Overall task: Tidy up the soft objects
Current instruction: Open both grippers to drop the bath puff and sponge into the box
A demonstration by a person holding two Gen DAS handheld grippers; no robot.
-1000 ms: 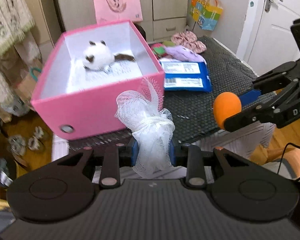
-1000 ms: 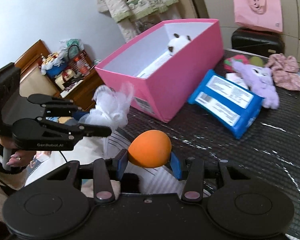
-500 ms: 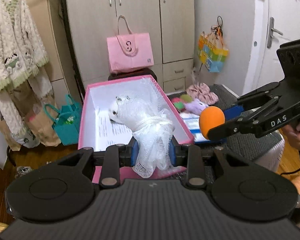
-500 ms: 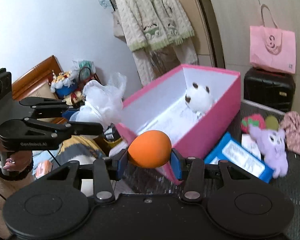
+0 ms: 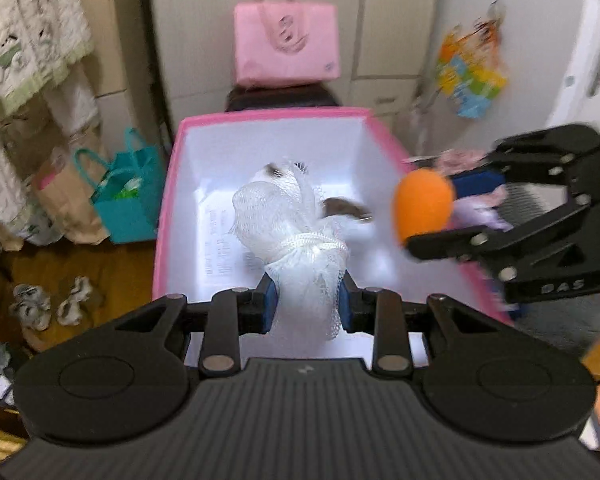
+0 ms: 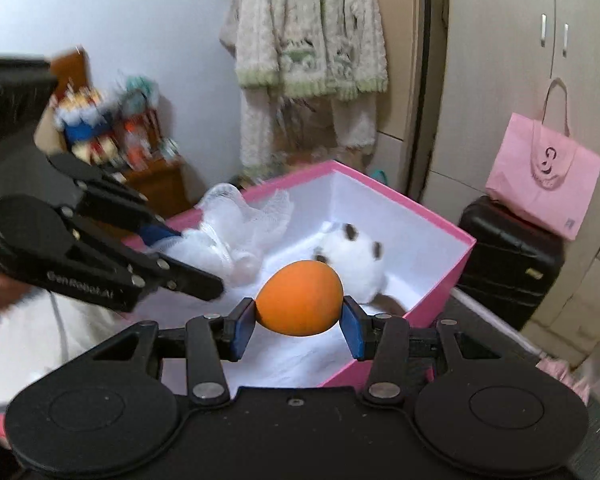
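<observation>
My left gripper (image 5: 305, 307) is shut on a white mesh bath puff (image 5: 296, 236) and holds it over the open pink box (image 5: 162, 240). My right gripper (image 6: 298, 330) is shut on an orange sponge egg (image 6: 299, 298) and holds it over the box's near right side. The egg also shows in the left wrist view (image 5: 422, 205), and the puff in the right wrist view (image 6: 236, 236). A white plush with dark ears (image 6: 350, 258) lies inside the box, partly hidden behind the puff in the left wrist view.
A pink tote bag (image 5: 286, 46) sits on a black suitcase (image 6: 508, 256) behind the box. Purple and pink soft items (image 5: 476, 208) lie on the dark mat to the right. A teal bag (image 5: 120, 196) and slippers (image 5: 48, 306) are on the floor left.
Both grippers have moved forward and tilted down over the pink box with their loads. The box now fills the middle of both views.
</observation>
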